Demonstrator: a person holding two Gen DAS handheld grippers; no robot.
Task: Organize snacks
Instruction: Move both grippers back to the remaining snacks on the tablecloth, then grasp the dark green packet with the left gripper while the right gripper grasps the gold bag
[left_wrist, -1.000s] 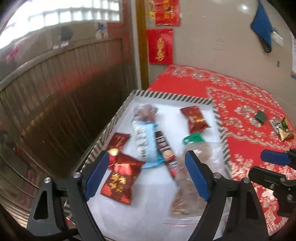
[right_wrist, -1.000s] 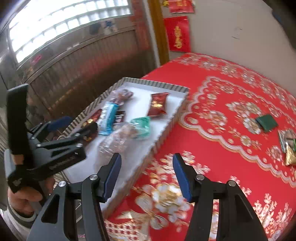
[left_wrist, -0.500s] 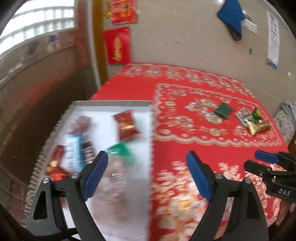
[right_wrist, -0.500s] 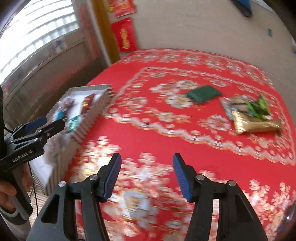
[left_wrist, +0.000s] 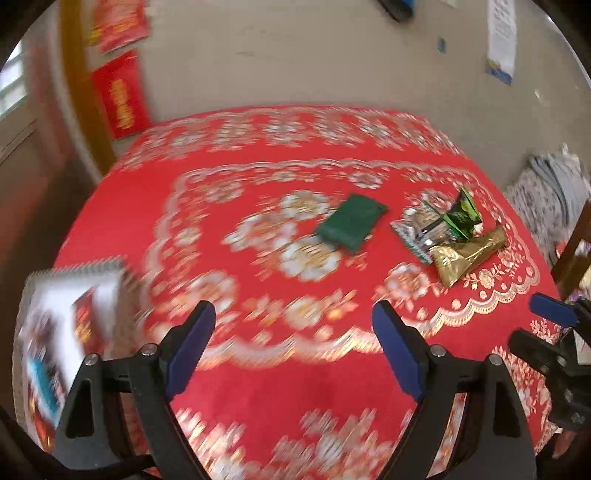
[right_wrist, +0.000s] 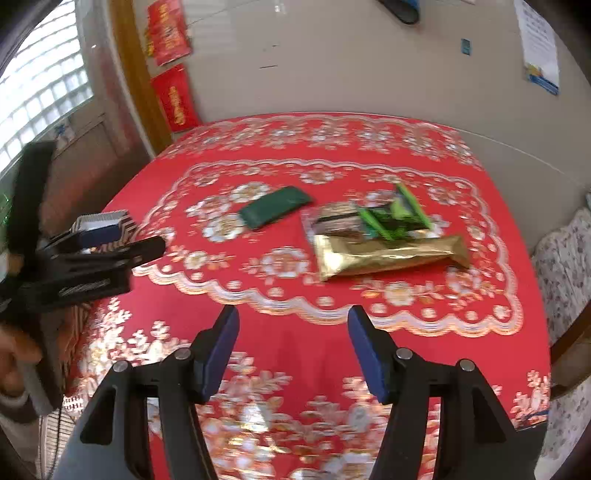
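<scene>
Only my left wrist view shows snacks (left_wrist: 83, 325) inside the tray (left_wrist: 74, 267); left gripper (left_wrist: 293, 343) gapes empty, right gripper (right_wrist: 293, 350) is opening, empty.

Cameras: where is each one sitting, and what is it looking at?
Left wrist camera: sits on the left gripper, looking down across the red patterned tablecloth; its open fingers and the right gripper's tip show.
Right wrist camera: sits on the right gripper, jaws opening, empty; the left gripper shows.
Both see the dark green packet and gold foil packet.
</scene>
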